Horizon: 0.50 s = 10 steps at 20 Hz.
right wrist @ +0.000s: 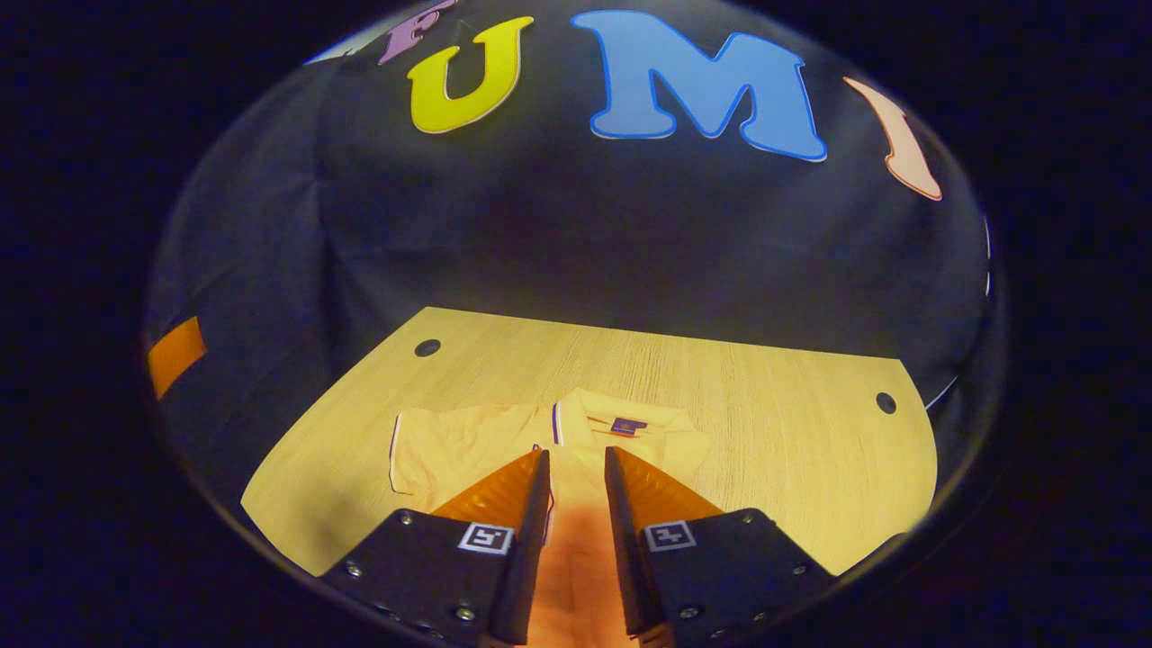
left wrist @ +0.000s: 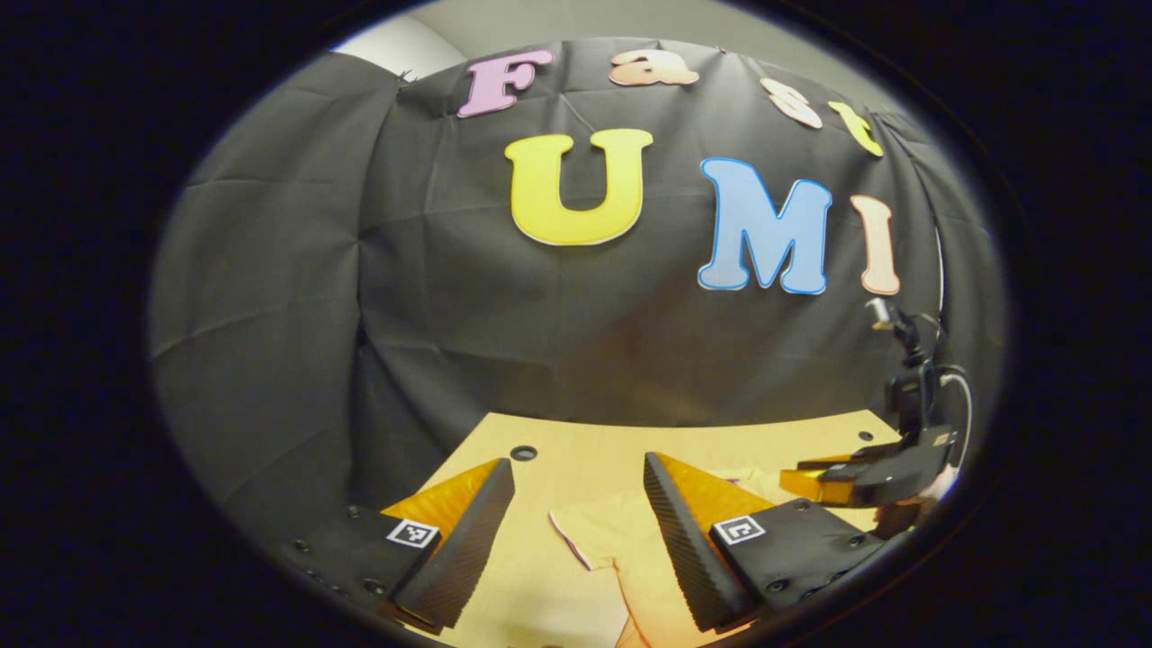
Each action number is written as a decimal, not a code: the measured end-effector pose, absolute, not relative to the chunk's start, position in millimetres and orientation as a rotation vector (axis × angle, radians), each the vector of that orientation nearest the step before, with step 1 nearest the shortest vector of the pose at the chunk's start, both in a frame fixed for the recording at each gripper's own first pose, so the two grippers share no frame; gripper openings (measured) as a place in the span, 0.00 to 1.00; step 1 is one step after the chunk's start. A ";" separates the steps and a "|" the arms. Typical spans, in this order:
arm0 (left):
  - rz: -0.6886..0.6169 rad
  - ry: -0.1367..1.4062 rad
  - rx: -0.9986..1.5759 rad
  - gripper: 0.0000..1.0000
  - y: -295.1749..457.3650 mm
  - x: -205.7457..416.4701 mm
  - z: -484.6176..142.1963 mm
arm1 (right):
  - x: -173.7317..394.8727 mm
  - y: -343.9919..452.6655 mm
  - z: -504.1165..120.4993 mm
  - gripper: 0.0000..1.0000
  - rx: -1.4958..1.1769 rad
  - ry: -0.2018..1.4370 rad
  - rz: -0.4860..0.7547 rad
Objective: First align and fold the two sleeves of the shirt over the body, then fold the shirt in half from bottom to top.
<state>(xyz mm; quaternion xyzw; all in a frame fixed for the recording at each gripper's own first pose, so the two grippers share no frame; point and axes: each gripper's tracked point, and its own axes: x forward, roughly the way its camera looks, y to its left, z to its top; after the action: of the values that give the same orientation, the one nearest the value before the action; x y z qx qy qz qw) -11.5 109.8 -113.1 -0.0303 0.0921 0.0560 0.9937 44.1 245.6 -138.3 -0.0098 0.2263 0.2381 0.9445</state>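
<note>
A pale yellow polo shirt [right wrist: 468, 445] lies flat on the wooden table [right wrist: 792, 423], collar [right wrist: 621, 421] towards the far edge. One sleeve [right wrist: 432, 454] with a dark-trimmed cuff is spread out to the left. My right gripper [right wrist: 576, 452] hovers over the shirt's body, its jaws almost together with shirt fabric pinched between them. My left gripper [left wrist: 576, 461] is open wide above the spread sleeve [left wrist: 594, 531], with its fingers on either side of it and apart from it. The right gripper [left wrist: 796, 479] also appears at the right of the left gripper view, pointing in over the shirt.
The table has a round hole near each far corner [right wrist: 427, 346] [right wrist: 886, 401]. Black cloth walls close in behind and to the left of it. Bare wood [right wrist: 810, 468] lies to the right of the shirt and beyond the collar.
</note>
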 end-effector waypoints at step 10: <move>-0.005 0.322 -0.026 0.95 116.9 54.2 -207.2 | -38.1 176.8 -105.4 0.39 0.067 0.414 0.324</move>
<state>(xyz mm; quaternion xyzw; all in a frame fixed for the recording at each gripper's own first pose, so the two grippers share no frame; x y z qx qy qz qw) 54.2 116.9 -207.2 -0.0128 0.1605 -0.0024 0.9869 -38.1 176.8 -105.4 0.0333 0.2045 0.1602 0.9651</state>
